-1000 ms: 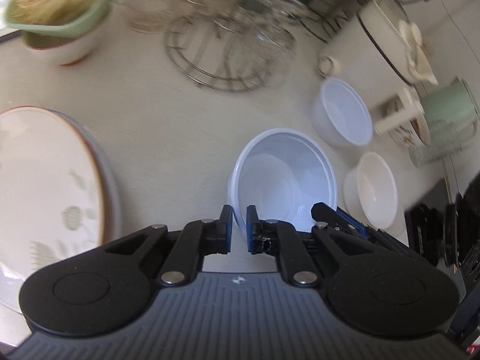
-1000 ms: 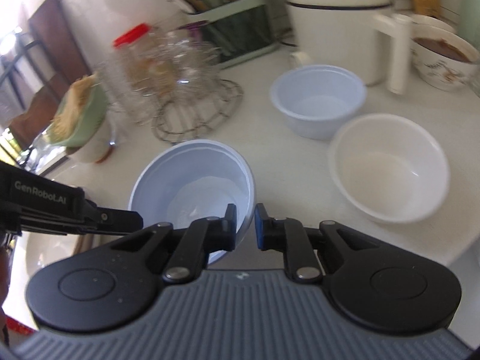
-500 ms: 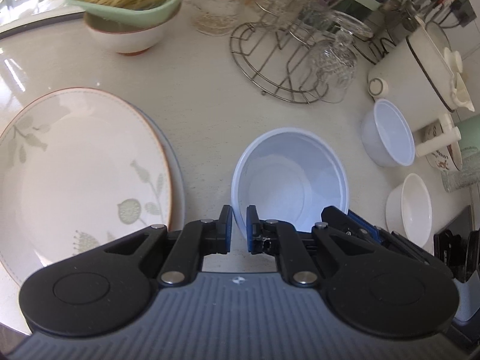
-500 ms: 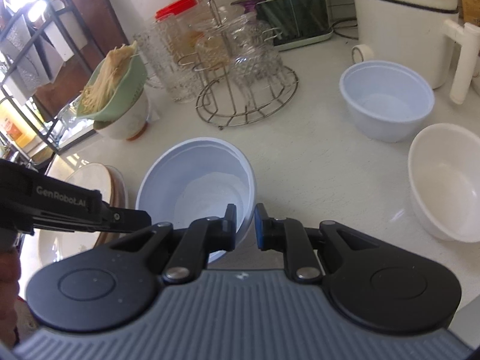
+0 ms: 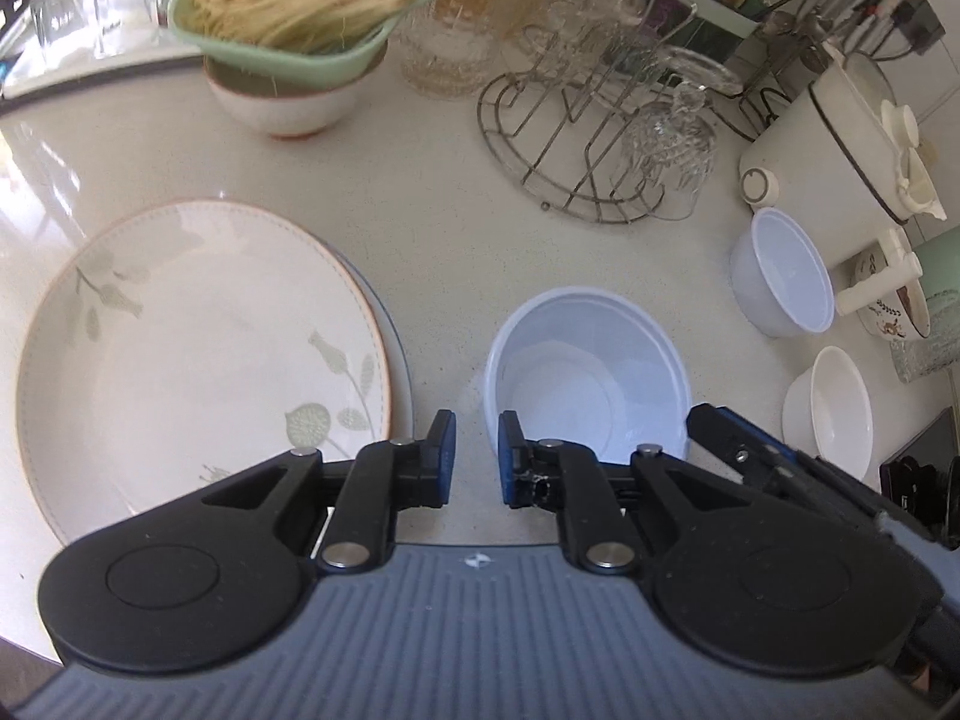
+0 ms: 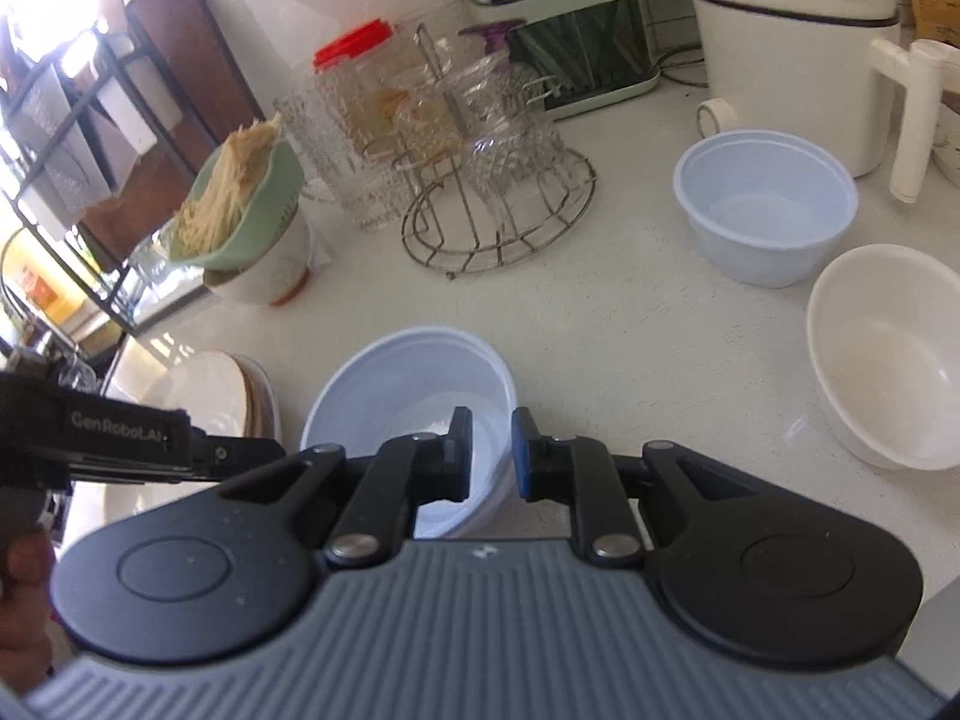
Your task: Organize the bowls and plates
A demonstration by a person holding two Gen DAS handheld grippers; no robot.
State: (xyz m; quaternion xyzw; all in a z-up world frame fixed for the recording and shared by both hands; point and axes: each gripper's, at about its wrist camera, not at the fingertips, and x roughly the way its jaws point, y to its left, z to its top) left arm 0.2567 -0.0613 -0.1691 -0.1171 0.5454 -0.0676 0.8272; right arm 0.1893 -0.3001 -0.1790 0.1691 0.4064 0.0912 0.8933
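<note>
A large pale-blue plastic bowl (image 5: 588, 384) (image 6: 414, 384) stands on the white counter just right of a stack of leaf-patterned plates (image 5: 198, 348) (image 6: 204, 384). My left gripper (image 5: 477, 456) is at the bowl's left rim. Its jaws are opening: the rim lies against the right pad and bare counter shows beside the left one. My right gripper (image 6: 491, 450) is shut on the bowl's opposite rim, one finger inside and one outside. In the left wrist view, one of its fingers (image 5: 720, 426) shows at the rim.
A smaller plastic bowl (image 5: 786, 270) (image 6: 762, 210) and a white ceramic bowl (image 5: 834, 408) (image 6: 888, 354) sit to the right. Behind stand a wire glass rack (image 5: 576, 168), a green colander of noodles (image 5: 300, 0) on a bowl, and a white pot (image 6: 792, 48).
Both grippers shifted with the bowl toward the plate stack, away from the other bowls. The left gripper's jaws have parted a little at the rim. The right grip looks the same.
</note>
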